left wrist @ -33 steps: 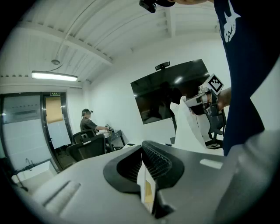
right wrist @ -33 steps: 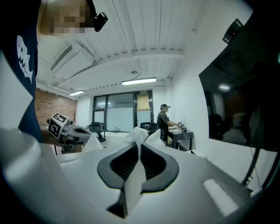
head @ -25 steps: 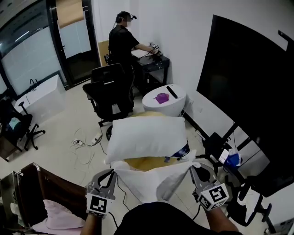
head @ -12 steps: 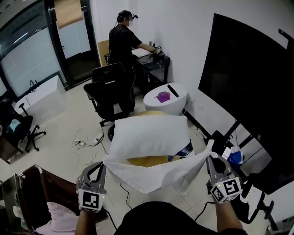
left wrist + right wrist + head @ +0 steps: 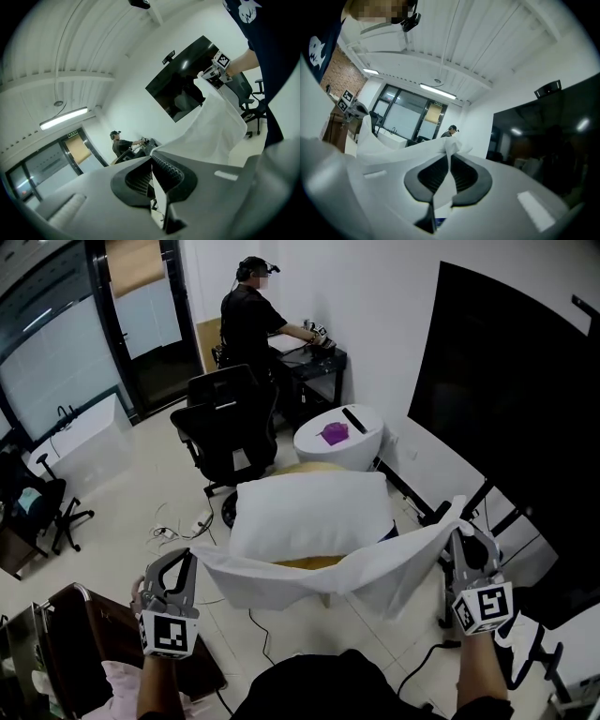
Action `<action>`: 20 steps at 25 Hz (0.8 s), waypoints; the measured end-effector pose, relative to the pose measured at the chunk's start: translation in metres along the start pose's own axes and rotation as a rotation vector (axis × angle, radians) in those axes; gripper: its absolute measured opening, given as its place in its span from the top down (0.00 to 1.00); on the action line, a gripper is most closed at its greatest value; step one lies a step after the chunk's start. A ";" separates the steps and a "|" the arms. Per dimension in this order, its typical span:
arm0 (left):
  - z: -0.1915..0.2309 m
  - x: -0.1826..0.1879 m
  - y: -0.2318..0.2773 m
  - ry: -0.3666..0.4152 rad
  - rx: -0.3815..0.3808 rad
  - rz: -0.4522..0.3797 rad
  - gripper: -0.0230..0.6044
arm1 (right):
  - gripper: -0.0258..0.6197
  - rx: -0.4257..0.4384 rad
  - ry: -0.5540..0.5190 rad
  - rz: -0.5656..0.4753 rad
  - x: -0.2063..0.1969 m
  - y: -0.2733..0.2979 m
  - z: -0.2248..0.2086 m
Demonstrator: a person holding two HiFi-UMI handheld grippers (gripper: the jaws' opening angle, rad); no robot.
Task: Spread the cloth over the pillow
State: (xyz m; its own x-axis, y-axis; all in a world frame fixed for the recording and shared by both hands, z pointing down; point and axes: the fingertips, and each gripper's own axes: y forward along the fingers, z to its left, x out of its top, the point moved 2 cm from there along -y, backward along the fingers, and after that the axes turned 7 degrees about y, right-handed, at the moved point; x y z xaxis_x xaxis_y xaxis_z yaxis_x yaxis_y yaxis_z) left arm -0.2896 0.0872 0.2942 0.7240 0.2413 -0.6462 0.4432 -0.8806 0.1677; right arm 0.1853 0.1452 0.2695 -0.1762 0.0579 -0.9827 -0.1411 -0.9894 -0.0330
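Note:
A white pillow (image 5: 309,510) lies on a yellow cushion (image 5: 305,562) in the middle of the head view. In front of it a white cloth (image 5: 319,576) hangs stretched between my two grippers, its upper edge level with the pillow's near side. My left gripper (image 5: 187,557) is shut on the cloth's left corner, and my right gripper (image 5: 459,532) is shut on its right corner. In the left gripper view the cloth (image 5: 213,126) runs from the shut jaws (image 5: 152,171) across to the right gripper (image 5: 214,75). The right gripper view shows the cloth (image 5: 393,146) pinched between its jaws (image 5: 449,159).
A large black screen (image 5: 511,399) stands at the right. A round white table (image 5: 337,439) with a purple thing and a black office chair (image 5: 225,427) are behind the pillow. A person (image 5: 248,320) works at a far desk. A brown chair (image 5: 89,638) sits at the lower left.
Both grippers have moved apart and upward. The cloth, bunched and sagging before, is now pulled out wide and raised to the pillow's near edge.

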 end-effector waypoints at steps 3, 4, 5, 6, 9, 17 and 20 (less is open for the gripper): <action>0.017 0.003 0.009 0.056 0.022 0.012 0.96 | 0.93 -0.013 -0.048 0.015 0.002 0.009 -0.014; 0.023 0.005 0.013 0.073 0.032 0.011 0.96 | 0.93 -0.013 -0.063 0.021 0.002 0.011 -0.019; 0.029 0.007 0.018 0.088 0.044 0.020 0.96 | 0.93 -0.011 -0.080 0.027 0.002 0.014 -0.024; 0.035 0.008 0.023 0.100 0.057 0.033 0.96 | 0.93 -0.009 -0.097 0.031 0.002 0.017 -0.030; 0.048 0.002 0.042 0.113 0.096 0.071 0.96 | 0.93 0.006 -0.157 0.043 0.001 0.031 -0.043; 0.054 0.010 0.086 0.120 0.103 0.128 0.96 | 0.93 0.044 -0.223 0.037 0.002 0.068 -0.077; 0.061 0.016 0.096 0.132 0.098 0.142 0.96 | 0.93 0.061 -0.237 0.048 -0.002 0.082 -0.086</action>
State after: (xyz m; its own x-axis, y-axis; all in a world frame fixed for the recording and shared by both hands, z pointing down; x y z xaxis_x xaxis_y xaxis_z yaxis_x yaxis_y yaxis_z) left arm -0.2678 -0.0189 0.2545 0.8414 0.1582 -0.5168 0.2832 -0.9435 0.1722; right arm 0.2577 0.0525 0.2528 -0.4064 0.0472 -0.9125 -0.1845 -0.9823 0.0314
